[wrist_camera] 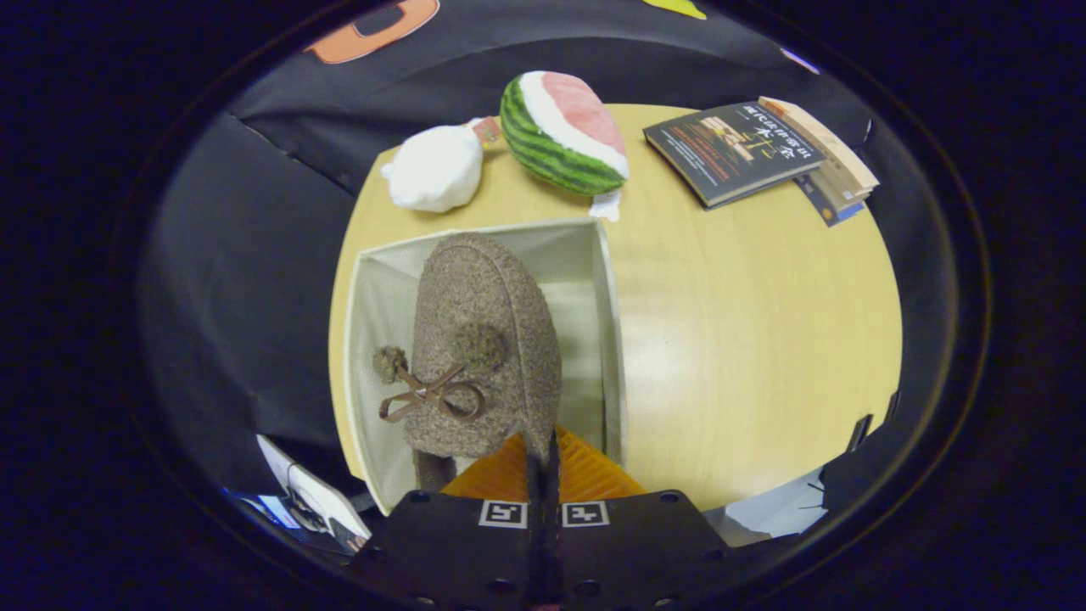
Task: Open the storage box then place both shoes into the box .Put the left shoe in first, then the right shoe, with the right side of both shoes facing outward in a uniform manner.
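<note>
Hanging over the open storage box (611, 339), a brown fuzzy shoe (488, 339) is pinched at its heel rim by the gripper (543, 462), whose fingers are drawn together to a narrow slit with the shoe's edge caught between them, toe pointing away toward the far edge of the table (747, 356). The box sits near the table's left edge, lid off or folded away, its pale cloth walls standing up around the shoe; whether the shoe's sole already touches the box floor cannot be told. The shoe looks light and soft, a plush slipper with a thin brown bow (433, 397) and two pompoms, so it is likely to sag and swing from a one-edge pinch; the firmer heel collar, where it is held now, seems the best place to take it, while the bow and pompoms would probably stretch or slip. The box walls look like thin fabric and may buckle if pushed. By count: one shoe in sight, one box, one gripper. Beyond the box, toward the far edge, lie one watermelon-slice plush toy (564, 134) and one white soft bundle (434, 168), and at the far right corner a small stack of books (755, 153), at least two.
</note>
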A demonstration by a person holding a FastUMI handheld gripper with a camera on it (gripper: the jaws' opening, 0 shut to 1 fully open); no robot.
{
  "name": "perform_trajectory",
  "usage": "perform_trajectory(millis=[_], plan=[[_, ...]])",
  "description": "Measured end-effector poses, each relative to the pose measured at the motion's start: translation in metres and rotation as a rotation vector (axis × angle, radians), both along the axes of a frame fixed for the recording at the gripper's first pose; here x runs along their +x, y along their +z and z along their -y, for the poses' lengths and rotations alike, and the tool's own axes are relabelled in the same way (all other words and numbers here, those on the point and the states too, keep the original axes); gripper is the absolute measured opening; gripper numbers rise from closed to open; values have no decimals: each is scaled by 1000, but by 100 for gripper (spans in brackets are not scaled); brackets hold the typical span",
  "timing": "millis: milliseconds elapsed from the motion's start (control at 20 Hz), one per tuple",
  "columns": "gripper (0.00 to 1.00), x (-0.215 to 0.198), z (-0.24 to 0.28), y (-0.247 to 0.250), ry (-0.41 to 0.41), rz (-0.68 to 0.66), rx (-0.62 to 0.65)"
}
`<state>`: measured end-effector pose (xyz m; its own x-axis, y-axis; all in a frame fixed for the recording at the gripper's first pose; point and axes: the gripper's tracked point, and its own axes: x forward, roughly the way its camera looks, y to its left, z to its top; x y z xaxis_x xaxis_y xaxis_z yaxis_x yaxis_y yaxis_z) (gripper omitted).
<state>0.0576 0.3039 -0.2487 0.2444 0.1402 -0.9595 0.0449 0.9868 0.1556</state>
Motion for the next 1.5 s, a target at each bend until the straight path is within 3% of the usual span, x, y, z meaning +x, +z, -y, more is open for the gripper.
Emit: perform_trajectory(millis=[200, 550, 700, 750, 850, 950, 1200, 1300, 1500], plan=[[0, 9, 3, -29, -49, -10, -99], [1, 16, 11, -51, -67, 12, -262], [5, 16, 8, -53, -91, 6, -277], [11, 16, 8, -53, -87, -1, -284], [11, 13, 0, -56, -64, -14, -251], [22, 10, -5, -51, -39, -18, -245], [87, -1, -25, -28, 105, 12, -178], [96, -6, -22, -11, 144, 52, -158], [96, -10, 3, 35, 147, 147, -82]])
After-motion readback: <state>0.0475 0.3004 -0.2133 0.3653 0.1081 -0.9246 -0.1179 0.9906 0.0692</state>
